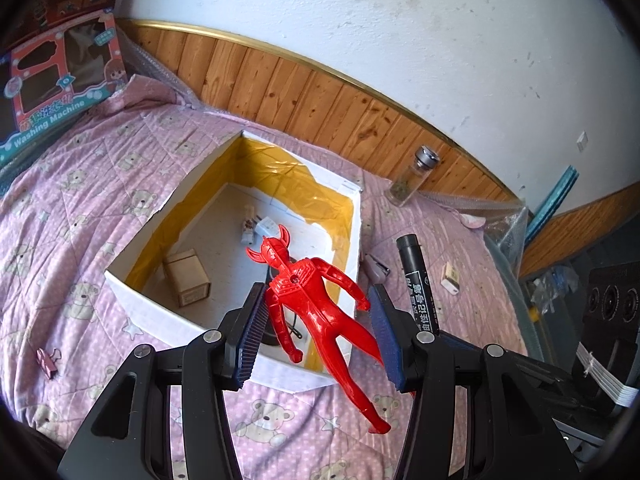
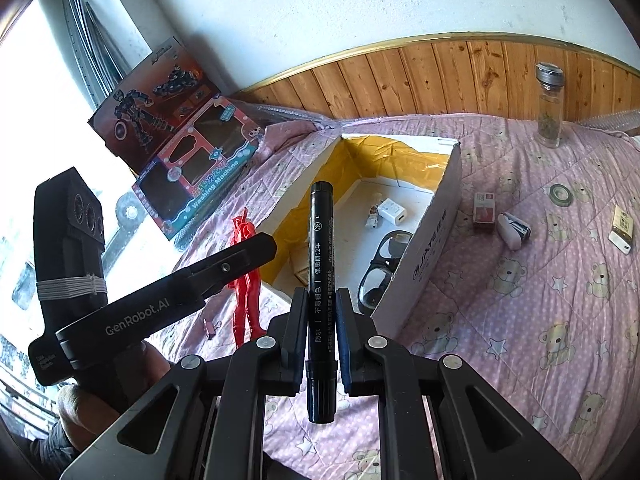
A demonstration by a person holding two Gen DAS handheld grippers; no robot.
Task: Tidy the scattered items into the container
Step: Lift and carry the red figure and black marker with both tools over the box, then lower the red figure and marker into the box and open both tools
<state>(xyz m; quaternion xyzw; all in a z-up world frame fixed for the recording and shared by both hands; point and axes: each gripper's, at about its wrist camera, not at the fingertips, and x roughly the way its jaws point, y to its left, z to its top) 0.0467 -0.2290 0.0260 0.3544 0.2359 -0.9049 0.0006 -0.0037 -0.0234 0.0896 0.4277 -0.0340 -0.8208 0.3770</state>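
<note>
A white cardboard box (image 1: 140, 296) with yellow tape inside lies on the pink quilt; it also shows in the right wrist view (image 2: 424, 264). My left gripper (image 1: 318, 312) is open above the box's near edge. A red toy figure (image 1: 316, 308) hangs between its fingers, touching the left pad only; the same figure shows in the right wrist view (image 2: 246, 280). My right gripper (image 2: 322, 308) is shut on a black marker (image 2: 320, 248), held beside the box. The marker also shows in the left wrist view (image 1: 418, 280). The box holds a small carton (image 1: 188, 278), a white charger (image 2: 392, 212) and glasses (image 2: 380, 268).
On the quilt lie a pink clip (image 1: 46, 360), a stapler (image 2: 514, 230), a small red box (image 2: 482, 208), a tape roll (image 2: 560, 194), a tan box (image 2: 622, 232) and a glass jar (image 2: 550, 108). Toy boxes (image 2: 192, 176) lean at the far left. A wood-panelled wall (image 1: 320, 100) runs behind.
</note>
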